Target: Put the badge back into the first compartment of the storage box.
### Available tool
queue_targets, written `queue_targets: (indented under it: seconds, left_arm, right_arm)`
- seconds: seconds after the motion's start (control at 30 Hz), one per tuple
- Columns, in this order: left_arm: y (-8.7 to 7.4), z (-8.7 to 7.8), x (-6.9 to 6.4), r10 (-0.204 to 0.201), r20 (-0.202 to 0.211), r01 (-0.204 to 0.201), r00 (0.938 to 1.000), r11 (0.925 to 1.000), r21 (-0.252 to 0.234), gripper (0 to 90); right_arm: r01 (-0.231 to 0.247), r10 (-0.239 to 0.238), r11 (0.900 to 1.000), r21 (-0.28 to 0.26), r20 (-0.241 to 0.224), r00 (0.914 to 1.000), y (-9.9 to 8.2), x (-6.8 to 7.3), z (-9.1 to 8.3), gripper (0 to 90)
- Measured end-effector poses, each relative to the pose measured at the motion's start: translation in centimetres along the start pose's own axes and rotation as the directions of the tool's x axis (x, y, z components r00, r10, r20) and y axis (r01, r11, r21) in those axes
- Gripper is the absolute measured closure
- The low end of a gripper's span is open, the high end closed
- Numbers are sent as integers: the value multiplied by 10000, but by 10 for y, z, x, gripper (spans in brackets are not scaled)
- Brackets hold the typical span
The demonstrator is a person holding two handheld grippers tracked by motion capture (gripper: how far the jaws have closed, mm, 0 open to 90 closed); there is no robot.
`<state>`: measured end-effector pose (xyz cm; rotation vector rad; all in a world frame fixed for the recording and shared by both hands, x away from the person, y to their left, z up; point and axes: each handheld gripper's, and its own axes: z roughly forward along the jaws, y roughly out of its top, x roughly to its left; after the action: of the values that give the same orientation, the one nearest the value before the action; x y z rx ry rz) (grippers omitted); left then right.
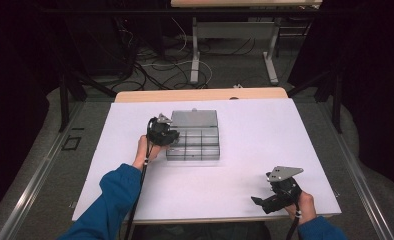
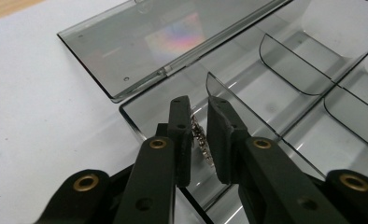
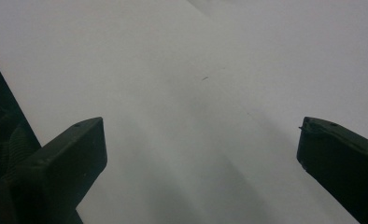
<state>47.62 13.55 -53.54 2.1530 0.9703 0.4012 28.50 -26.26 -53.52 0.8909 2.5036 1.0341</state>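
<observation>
Chain (image 2: 201,137), small and metallic, is largely hidden between the left gripper's (image 2: 198,140) narrowly spaced jaws; its full length cannot be made out. The jaws grasp it inside the near corner compartment of the clear box (image 1: 193,142), whose lid (image 2: 163,42) lies open toward the table's (image 1: 265,130) far edge. The right gripper (image 3: 198,140) hangs released, jaws wide, near the table's front right corner.

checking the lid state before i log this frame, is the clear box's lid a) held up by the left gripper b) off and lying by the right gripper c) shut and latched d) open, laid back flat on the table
d: the lid lies folded back flat behind the box, hinged to its far edge, while the left gripper has its fingers low in a near compartment around a small metal piece.
</observation>
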Motion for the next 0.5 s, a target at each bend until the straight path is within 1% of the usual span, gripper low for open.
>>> queue_targets:
  seconds: [0.03, 0.07, 0.13, 0.17, 0.2, 0.23, 0.33, 0.37, 0.43, 0.5]
  left_arm:
    - [0, 0, -1, -116, -35, 116, 9999, 9999, -100, 776]
    - [0, -1, 0, 69, -147, -70, 9999, 9999, -121, 763]
    - [1, -3, 0, 76, -265, -80, 9996, 9998, -179, 740]
    - [1, -4, -1, -145, -234, 137, 9996, 9994, -326, 723]
    - [1, -6, -1, 71, -327, -81, 9994, 9995, -301, 706]
    - [2, -7, -2, 133, -459, -148, 9989, 9994, -312, 694]
    - [3, -11, -3, 145, -557, -171, 9983, 9988, -466, 622]
    - [3, -12, -4, 127, -519, -150, 9986, 9990, -431, 602]
    - [4, -13, -4, 218, -562, -238, 9982, 9992, -336, 526]
    - [3, -15, -5, 143, -468, -157, 9988, 9995, -283, 453]
  right_arm:
    - [51, -51, 10000, 1, -26, 10000, 0, 0, 0, 11]
    - [3, -3, 10000, 1, -49, 10000, 0, 0, 0, 12]
    - [-29, 29, 10000, 23, -50, 10000, 0, 0, 0, 12]
    - [-13, 13, 10000, -24, -31, 10000, 0, 0, 0, 12]
    - [-15, 16, 10000, 11, -50, 10000, 0, 0, 0, 12]
    - [-16, 16, 10000, -36, -4, 10000, 0, 0, 0, 12]
    - [-71, 71, 9999, -82, -15, 10000, 0, 1, 0, 12]
    - [-74, 73, 9999, -80, -24, 10000, 0, 1, 0, 12]
    - [-71, 71, 9999, -94, -26, 10000, 0, 0, 0, 12]
    - [-98, 98, 9999, -92, -23, 9999, 0, 1, -1, 12]
